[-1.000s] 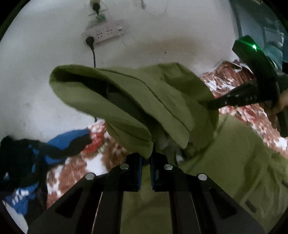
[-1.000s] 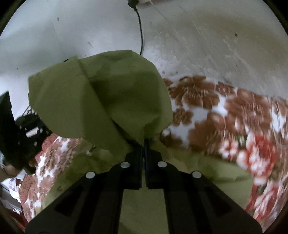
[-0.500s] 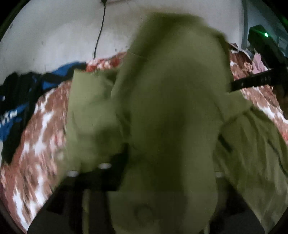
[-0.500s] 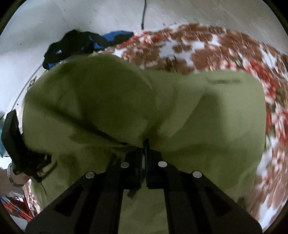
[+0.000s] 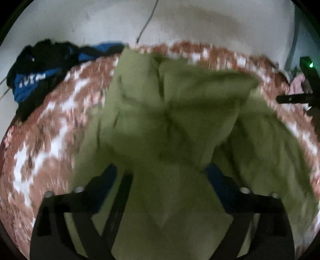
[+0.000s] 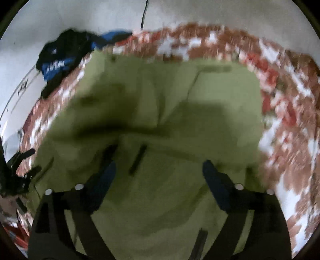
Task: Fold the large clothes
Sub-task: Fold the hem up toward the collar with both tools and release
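Olive-green cotton garment (image 5: 180, 124) is lying spread and bunched on the red-and-white floral bedsheet (image 5: 40, 144), a folded flap mounding across its middle. Both views are blurring. The left gripper (image 5: 160, 172) is opening its jaws wide over the cloth, fabric lying between the blue pads (image 5: 215, 176) without being pinched. The right gripper (image 6: 158, 166) is likewise opening, released, with the garment beneath its fingers. A black-and-blue jacket (image 5: 38, 74) is sitting crumpled at the bed's far edge; its white lettering is too smeared to read. A black cable (image 6: 143, 16) is hanging down the pale wall (image 5: 200, 22).
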`<state>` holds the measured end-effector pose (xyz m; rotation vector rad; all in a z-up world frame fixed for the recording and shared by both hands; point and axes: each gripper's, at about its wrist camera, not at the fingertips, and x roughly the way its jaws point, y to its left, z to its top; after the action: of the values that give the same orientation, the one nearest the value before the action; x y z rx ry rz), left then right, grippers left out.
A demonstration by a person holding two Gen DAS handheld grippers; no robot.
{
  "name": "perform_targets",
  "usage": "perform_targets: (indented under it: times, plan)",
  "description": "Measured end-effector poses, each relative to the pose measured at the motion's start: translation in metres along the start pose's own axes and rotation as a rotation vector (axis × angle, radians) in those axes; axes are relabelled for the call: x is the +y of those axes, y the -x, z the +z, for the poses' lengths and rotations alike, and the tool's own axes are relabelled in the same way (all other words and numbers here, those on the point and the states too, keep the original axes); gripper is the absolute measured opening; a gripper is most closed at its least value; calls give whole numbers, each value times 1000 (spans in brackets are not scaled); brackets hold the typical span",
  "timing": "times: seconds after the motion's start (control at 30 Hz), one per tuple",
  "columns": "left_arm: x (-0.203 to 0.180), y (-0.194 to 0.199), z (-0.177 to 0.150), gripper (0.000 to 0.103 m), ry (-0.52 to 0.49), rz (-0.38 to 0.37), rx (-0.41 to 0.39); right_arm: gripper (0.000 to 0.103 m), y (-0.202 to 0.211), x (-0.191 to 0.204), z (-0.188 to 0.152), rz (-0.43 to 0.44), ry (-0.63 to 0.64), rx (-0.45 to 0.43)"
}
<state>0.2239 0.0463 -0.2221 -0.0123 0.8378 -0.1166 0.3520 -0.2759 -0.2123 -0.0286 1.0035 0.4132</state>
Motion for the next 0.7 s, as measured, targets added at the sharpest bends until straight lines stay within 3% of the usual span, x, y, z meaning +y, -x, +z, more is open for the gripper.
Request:
perform_targets:
  times: [0.07, 0.2, 0.33, 0.5, 0.6, 0.7]
  plan:
    - [-5, 4, 33, 98, 15, -37, -44, 99, 14, 10, 29, -17, 23, -62]
    - [-23, -4, 93, 98, 7, -72, -119, 99, 13, 42, 87, -80, 115, -117]
    - [-43, -44, 110, 98, -9, -76, -94, 99, -23, 56, 114, -151, 145, -89]
    - [-69, -100, 75, 98, -41, -56, 0, 98, -82, 35, 74, -196, 2, 25]
    - [-77, -119, 52, 98, -95, -26, 27, 98, -108, 26, 44, -224, 4, 59]
    - [-79, -138, 28, 98, -137, -51, 70, 98, -131, 18, 20, -240, 24, 103]
